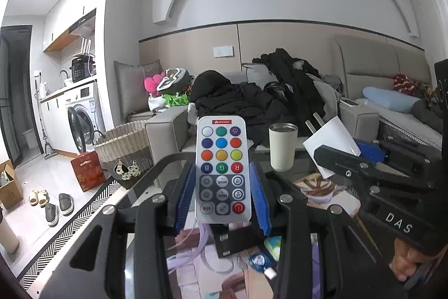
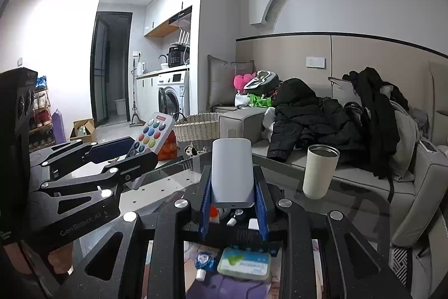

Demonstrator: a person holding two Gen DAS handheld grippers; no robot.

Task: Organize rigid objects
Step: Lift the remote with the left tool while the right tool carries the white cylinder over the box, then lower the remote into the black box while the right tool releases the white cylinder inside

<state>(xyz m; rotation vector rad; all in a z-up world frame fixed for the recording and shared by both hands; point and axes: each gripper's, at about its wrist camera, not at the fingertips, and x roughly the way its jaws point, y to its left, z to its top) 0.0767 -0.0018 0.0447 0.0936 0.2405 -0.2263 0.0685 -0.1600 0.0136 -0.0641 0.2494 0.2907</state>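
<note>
My left gripper (image 1: 222, 189) is shut on a white remote control (image 1: 222, 159) with coloured buttons, held upright above the glass table (image 1: 302, 167). It also shows in the right wrist view (image 2: 152, 136), at the left. My right gripper (image 2: 232, 203) is shut on a white charger block (image 2: 231, 175) with a port on its near end. In the left wrist view the charger (image 1: 330, 145) shows two prongs pointing up, at the right. Below the grippers lie a small blue bottle (image 2: 202, 262), a green tin (image 2: 244, 265) and a black box (image 1: 235, 240).
A cream tumbler (image 1: 282, 147) stands on the table ahead. A grey sofa (image 2: 364, 175) piled with black clothes is behind it. A woven basket (image 1: 126, 150) and a red bag (image 1: 88, 170) stand on the floor at the left.
</note>
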